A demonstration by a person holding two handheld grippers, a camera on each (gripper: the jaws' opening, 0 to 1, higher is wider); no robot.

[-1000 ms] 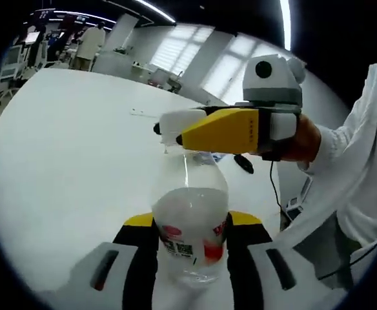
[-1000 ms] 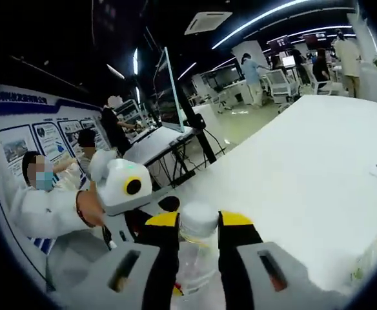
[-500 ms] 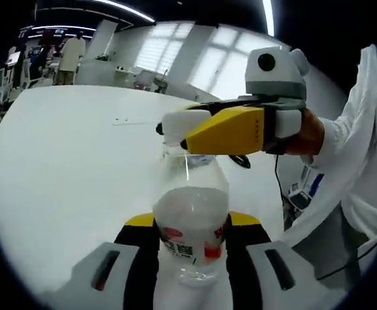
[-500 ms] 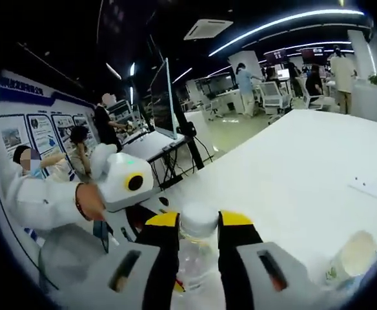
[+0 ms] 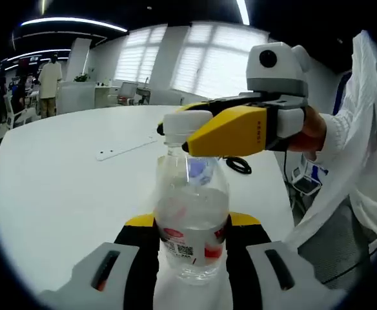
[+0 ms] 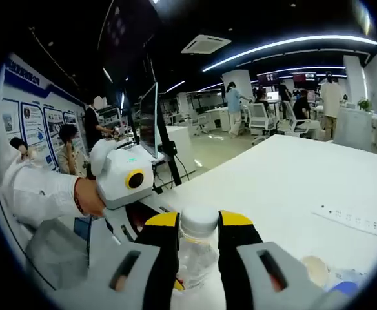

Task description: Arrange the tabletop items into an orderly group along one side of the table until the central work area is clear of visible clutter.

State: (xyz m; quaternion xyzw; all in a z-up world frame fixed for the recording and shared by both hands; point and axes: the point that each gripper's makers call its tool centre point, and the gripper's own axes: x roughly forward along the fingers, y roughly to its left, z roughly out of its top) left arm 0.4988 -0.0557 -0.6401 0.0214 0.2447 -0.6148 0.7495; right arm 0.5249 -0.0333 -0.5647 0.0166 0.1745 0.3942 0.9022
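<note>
Bright daylight from blown-out windows [image 5: 195,61], ceiling strip lights [image 6: 285,44], glare on white table [image 5: 66,174], fisheye-bent edges

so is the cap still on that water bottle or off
On. The white cap sits on the bottle neck, pinched between the right tool jaws; the left tool grips the body.

Your yellow-and-white right gripper [image 5: 175,129] covers the white cap of the clear plastic bottle [image 5: 191,223], so you cannot see the cap's top in the left gripper view. The bottle's red-and-white label print is too small to read. In the right gripper view, the jaws hide the bottle's body below its neck.
</note>
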